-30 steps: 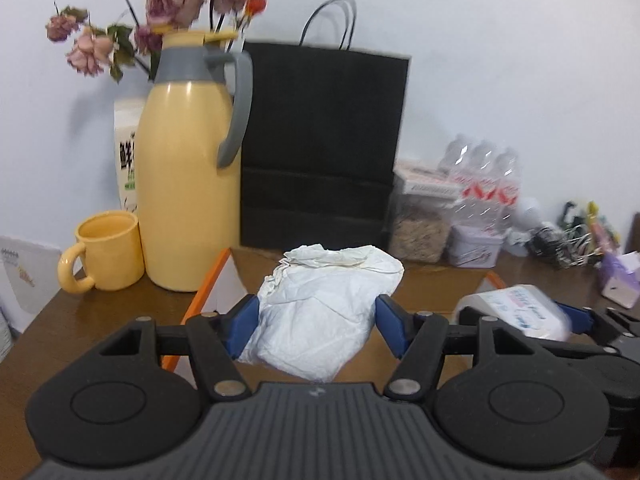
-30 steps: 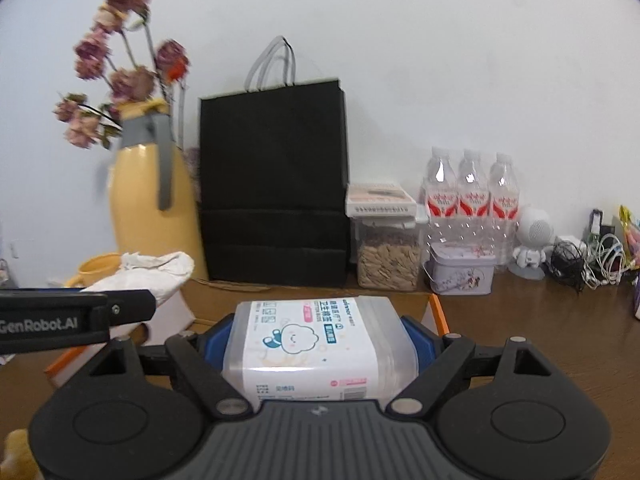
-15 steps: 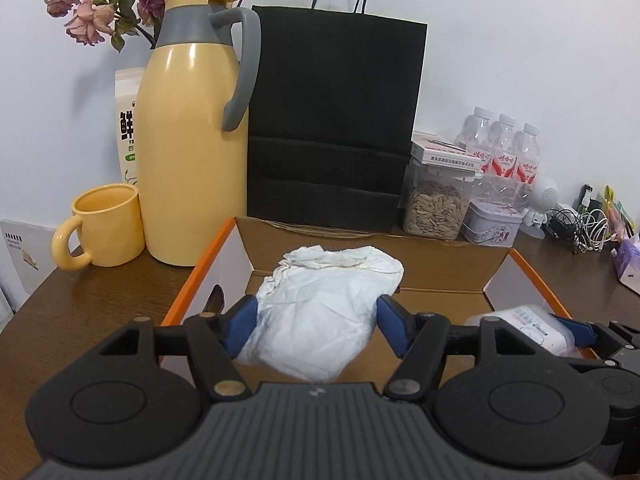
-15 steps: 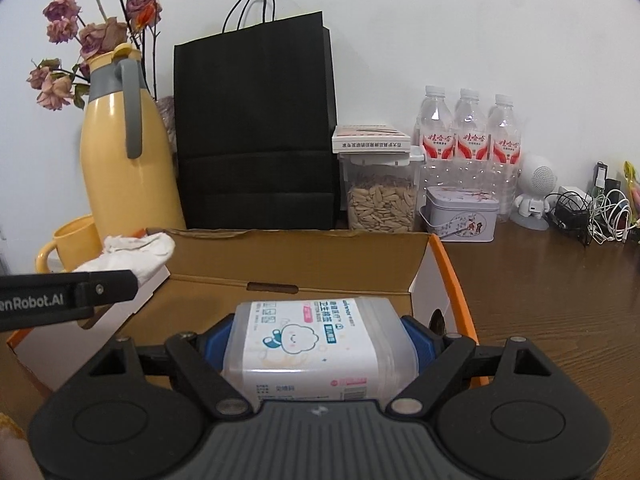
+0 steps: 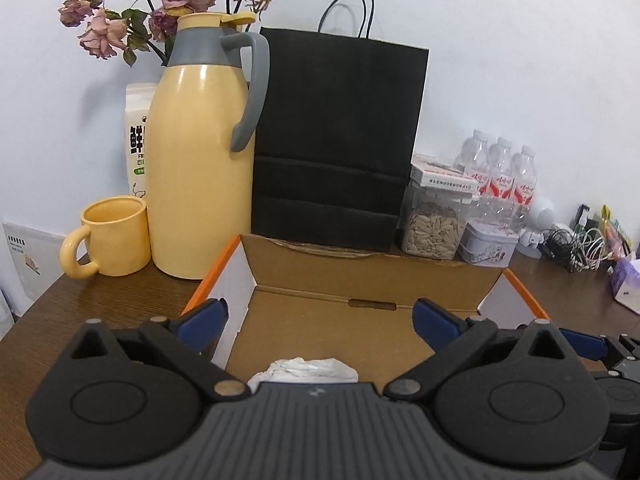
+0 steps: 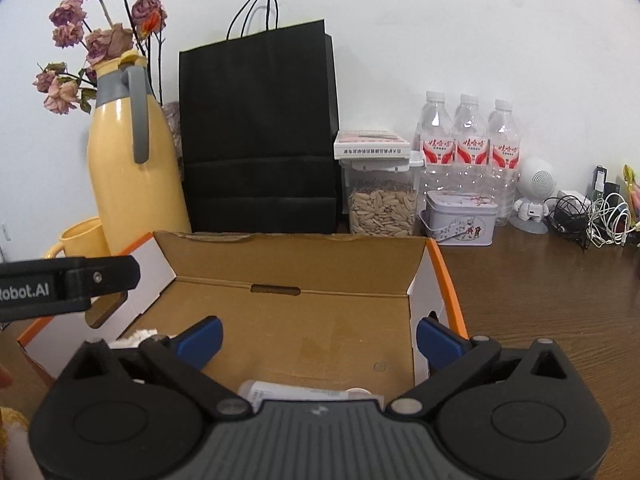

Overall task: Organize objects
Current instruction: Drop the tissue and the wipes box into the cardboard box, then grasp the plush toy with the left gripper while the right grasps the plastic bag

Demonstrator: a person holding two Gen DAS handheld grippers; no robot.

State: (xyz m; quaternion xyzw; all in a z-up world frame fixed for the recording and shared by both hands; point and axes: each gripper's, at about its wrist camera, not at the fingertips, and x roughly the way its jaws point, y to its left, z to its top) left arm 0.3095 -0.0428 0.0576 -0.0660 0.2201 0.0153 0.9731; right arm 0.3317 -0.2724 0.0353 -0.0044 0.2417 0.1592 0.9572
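Note:
An open cardboard box (image 5: 360, 280) with orange edges sits on the brown table; it also shows in the right wrist view (image 6: 420, 268). My left gripper (image 5: 320, 318) is open above the box, and the crumpled white cloth (image 5: 304, 368) lies on the box floor just under it. My right gripper (image 6: 318, 338) is open over the right half of the box, and the wet wipes pack (image 6: 296, 392) lies on the floor below it, mostly hidden by the gripper body. The cloth's edge (image 6: 136, 336) peeks out at left.
Behind the box stand a yellow thermos (image 5: 196, 184), a yellow mug (image 5: 108, 240), a black paper bag (image 5: 336, 140), a seed jar (image 5: 434, 228), a tin (image 5: 488, 246) and water bottles (image 5: 500, 176). Cables (image 6: 592, 216) lie at the far right.
Both grippers opened. The cloth dropped from the left gripper and the wipes pack from the right gripper onto the box floor.

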